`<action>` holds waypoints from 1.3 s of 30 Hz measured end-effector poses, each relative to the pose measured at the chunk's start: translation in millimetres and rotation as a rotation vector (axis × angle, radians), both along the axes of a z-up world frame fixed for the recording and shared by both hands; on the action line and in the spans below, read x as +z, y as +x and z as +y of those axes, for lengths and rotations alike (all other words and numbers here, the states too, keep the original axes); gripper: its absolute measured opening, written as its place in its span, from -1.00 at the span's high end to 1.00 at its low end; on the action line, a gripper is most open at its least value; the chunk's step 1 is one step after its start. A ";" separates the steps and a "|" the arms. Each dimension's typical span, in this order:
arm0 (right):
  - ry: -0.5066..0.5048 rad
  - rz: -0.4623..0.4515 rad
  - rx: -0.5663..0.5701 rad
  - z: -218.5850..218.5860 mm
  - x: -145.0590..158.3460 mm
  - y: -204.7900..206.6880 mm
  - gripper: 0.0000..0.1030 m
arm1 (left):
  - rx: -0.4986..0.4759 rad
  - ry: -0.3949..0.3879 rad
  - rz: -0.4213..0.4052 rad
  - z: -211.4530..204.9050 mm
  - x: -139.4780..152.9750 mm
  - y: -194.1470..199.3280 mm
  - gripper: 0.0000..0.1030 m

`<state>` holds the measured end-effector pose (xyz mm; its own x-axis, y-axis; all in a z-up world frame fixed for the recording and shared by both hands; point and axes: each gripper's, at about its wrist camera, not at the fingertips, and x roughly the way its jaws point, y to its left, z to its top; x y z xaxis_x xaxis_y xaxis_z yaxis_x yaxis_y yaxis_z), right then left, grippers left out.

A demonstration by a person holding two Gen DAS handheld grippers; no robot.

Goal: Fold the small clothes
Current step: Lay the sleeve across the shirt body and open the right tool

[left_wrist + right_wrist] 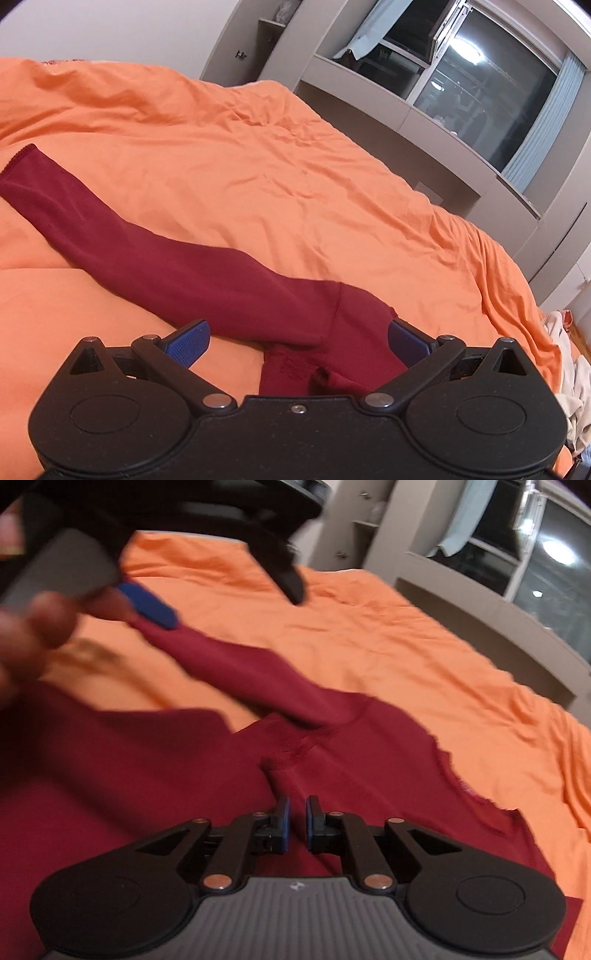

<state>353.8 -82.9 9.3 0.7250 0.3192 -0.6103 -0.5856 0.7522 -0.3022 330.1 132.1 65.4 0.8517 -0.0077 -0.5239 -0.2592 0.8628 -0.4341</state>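
Left wrist view: left gripper (299,341) has its jaws spread wide, blue pads (188,341) well apart. The dark red shirt (207,273) lies on the orange bedcover (295,166). One long sleeve (74,210) runs flat away to the upper left, cuff at the far end. The shoulder part sits bunched between the open jaws; the right pad is at the fabric edge, no pinch visible.

Right wrist view (motion-blurred): right gripper (296,821) has its pads close together with a narrow gap. Red fabric lies directly beneath and ahead of the pads; none is seen clamped in the gap. Shirt body fills the lower left, with its edge on the bedcover at right. The left gripper shows at upper left, a blurred hand (26,635) beside it, one blue pad touching the sleeve.

Window (491,92) in the background, dark outside.
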 end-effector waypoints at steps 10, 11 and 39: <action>0.056 -0.069 -0.131 -87.7 18.7 -51.8 -0.50 | -0.125 0.084 0.095 -33.8 -21.0 21.8 -0.99; 0.044 -0.086 -0.178 -101.5 17.5 -54.7 -0.50 | -0.137 0.100 0.110 -38.4 -24.2 24.6 -0.99; 0.170 0.010 -0.651 -239.2 -21.0 -30.9 0.89 | -0.137 0.392 0.365 -74.2 -66.3 42.4 -0.99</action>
